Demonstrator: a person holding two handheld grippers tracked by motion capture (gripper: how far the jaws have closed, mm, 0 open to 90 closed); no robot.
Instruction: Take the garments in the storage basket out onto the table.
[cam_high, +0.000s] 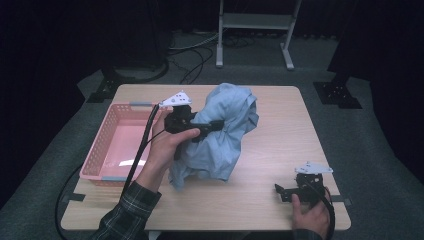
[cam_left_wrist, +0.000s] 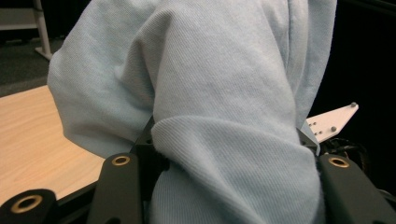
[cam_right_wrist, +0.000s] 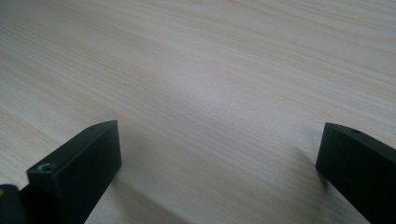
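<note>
Jaws of the left gripper (cam_high: 216, 125) are closed on a fold of the light blue cloth (cam_high: 225, 132), a soft ribbed garment, crumpled and lifted above the middle of the wooden table (cam_high: 270, 200), its lower end touching the top. Jaws of the right gripper (cam_high: 281, 192) stand wide apart and hold nothing, low over the table near its front right corner. Near the left edge stands a pink basket (cam_high: 100, 150).

A light blue cloth (cam_high: 225, 130), soft and crumpled, hangs lifted in a tall bunch above the table (cam_high: 280, 145), its lower edge touching the wood beside a pink basket (cam_high: 107, 142).
</note>
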